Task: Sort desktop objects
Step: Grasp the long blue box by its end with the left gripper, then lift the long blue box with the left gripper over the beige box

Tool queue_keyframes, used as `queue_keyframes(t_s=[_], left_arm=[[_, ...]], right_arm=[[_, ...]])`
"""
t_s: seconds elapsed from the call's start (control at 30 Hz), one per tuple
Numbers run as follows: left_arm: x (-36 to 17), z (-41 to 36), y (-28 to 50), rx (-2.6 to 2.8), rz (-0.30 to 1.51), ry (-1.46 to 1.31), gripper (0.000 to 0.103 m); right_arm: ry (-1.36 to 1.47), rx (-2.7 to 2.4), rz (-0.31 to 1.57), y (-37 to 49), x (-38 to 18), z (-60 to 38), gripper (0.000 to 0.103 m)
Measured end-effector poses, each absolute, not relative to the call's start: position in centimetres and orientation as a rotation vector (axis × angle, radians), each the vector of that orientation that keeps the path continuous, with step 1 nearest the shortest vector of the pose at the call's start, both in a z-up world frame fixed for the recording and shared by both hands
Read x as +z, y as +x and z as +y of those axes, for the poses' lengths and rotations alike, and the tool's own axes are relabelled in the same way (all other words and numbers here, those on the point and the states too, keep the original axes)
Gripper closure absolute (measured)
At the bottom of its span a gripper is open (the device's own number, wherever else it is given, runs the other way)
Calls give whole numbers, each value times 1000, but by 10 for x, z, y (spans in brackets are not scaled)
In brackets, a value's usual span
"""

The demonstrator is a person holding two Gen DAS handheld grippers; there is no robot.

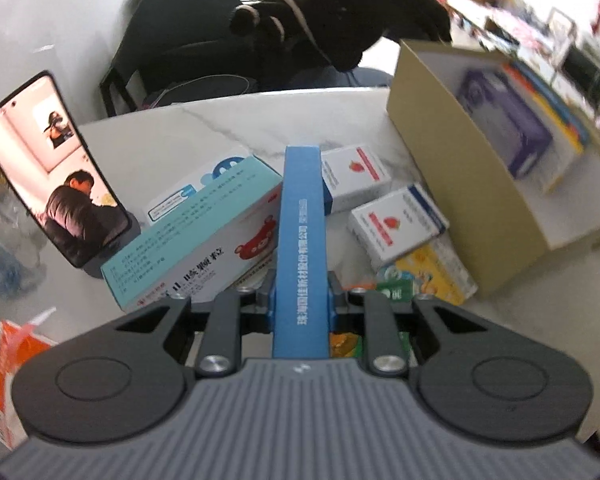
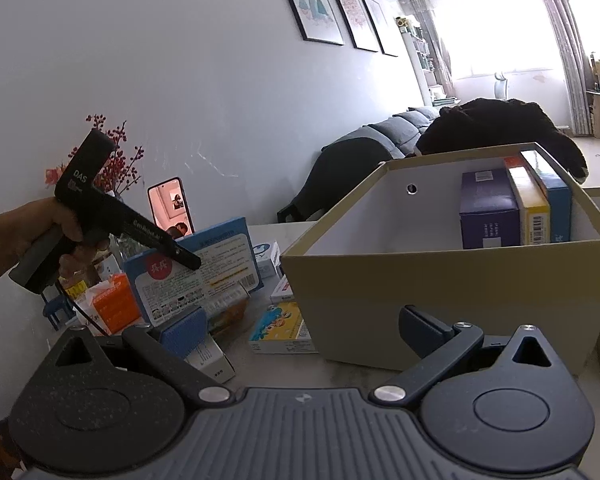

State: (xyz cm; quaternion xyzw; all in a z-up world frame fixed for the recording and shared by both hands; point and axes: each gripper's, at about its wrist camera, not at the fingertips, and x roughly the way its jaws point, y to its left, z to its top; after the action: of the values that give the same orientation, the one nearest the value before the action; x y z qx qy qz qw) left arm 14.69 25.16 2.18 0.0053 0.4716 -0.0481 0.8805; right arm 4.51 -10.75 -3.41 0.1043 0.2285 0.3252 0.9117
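Left gripper [image 1: 300, 300] pinching blue carton [image 1: 300, 248] edge-on, long axis running up frame centre; cardboard sorting box [image 1: 452, 200] lies upper right, nearer this hand; right gripper [image 2: 300, 328] spread, empty.

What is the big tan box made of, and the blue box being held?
Big tan box: looks like thick cardboard, matte tan outside, white inside, with crisp folded edges. Blue box: probably thin printed card, smooth with a slight sheen, sharp creased corners and white lettering.
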Motion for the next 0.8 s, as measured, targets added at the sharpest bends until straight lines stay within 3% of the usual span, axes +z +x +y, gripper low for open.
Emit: queue_keyframes(t_s=[0.8], left_arm=[[75,204,183,-107,842,-246,83]], right_arm=[[274,637,444,28,-35,-144,0]])
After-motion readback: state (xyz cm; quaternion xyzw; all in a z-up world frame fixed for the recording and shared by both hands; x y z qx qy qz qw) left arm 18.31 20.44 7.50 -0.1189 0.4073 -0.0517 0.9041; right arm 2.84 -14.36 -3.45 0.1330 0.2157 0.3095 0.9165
